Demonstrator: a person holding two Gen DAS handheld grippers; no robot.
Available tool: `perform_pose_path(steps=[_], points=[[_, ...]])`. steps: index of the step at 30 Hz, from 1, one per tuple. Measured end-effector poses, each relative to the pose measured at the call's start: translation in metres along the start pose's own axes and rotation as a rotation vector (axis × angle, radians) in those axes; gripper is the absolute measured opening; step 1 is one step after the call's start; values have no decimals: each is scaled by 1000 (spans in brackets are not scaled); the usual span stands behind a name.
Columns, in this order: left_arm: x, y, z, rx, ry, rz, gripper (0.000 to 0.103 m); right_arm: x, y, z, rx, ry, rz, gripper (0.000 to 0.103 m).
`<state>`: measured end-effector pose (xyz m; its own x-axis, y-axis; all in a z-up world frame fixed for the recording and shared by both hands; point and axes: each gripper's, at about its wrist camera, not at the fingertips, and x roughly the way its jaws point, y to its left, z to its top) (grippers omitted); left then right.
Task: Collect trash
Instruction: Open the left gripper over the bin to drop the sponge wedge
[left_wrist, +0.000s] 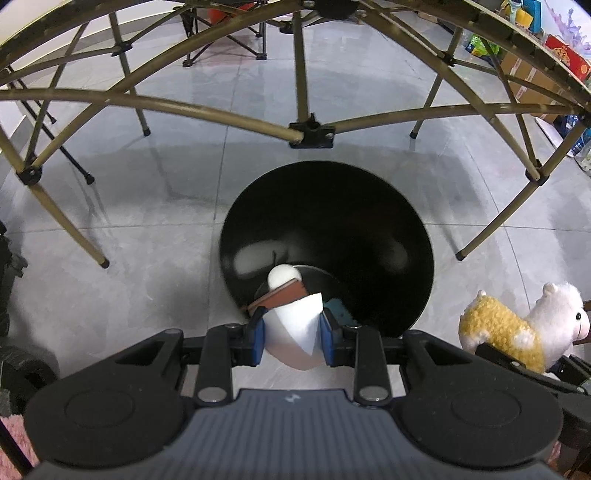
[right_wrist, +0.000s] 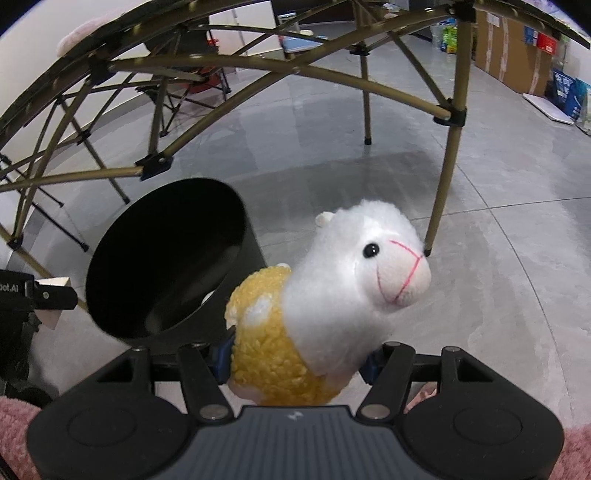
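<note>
Left wrist view: left gripper (left_wrist: 291, 332) is clamped on a white folded paper piece (left_wrist: 291, 332), blue pads (left_wrist: 258, 334) pressing its two sides. The paper hangs above the near rim of a black round bin (left_wrist: 332, 206) standing on the grey tiled floor (left_wrist: 147, 236). Inside the bin lie a white rounded item (left_wrist: 282, 277) and a brown flat item (left_wrist: 280, 297), touching each other. A folding table frame (left_wrist: 221, 114) spans the floor beyond the bin. A plush alpaca (left_wrist: 524, 328) shows at the right edge.

Right wrist view: right gripper (right_wrist: 295, 360) grips the plush alpaca (right_wrist: 332, 288) around its yellow body, head upright and facing right. The bin (right_wrist: 166, 258) stands just left of the toy, its mouth open. The left gripper (right_wrist: 40, 295) shows at the left edge with white paper beside it.
</note>
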<state>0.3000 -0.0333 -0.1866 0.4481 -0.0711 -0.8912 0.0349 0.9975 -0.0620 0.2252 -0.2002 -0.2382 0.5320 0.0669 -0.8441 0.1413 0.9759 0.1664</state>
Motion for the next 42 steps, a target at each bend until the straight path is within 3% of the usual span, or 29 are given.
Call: perform_pose_path(steps=[22,37,39,42], points=[[38,-37,43,-27,40,17,30,31,-29,45,82,-57,-73,62],[61,-47,47,-36,86,35,30,49,-42,45,105,-24,-79,62],[62,-47,48,-34,86,36,32,50,-41,46,104,-23,-79,62],[61,-48,48,-35,89,47,46,51,-42,46,106,-22,-78,62]])
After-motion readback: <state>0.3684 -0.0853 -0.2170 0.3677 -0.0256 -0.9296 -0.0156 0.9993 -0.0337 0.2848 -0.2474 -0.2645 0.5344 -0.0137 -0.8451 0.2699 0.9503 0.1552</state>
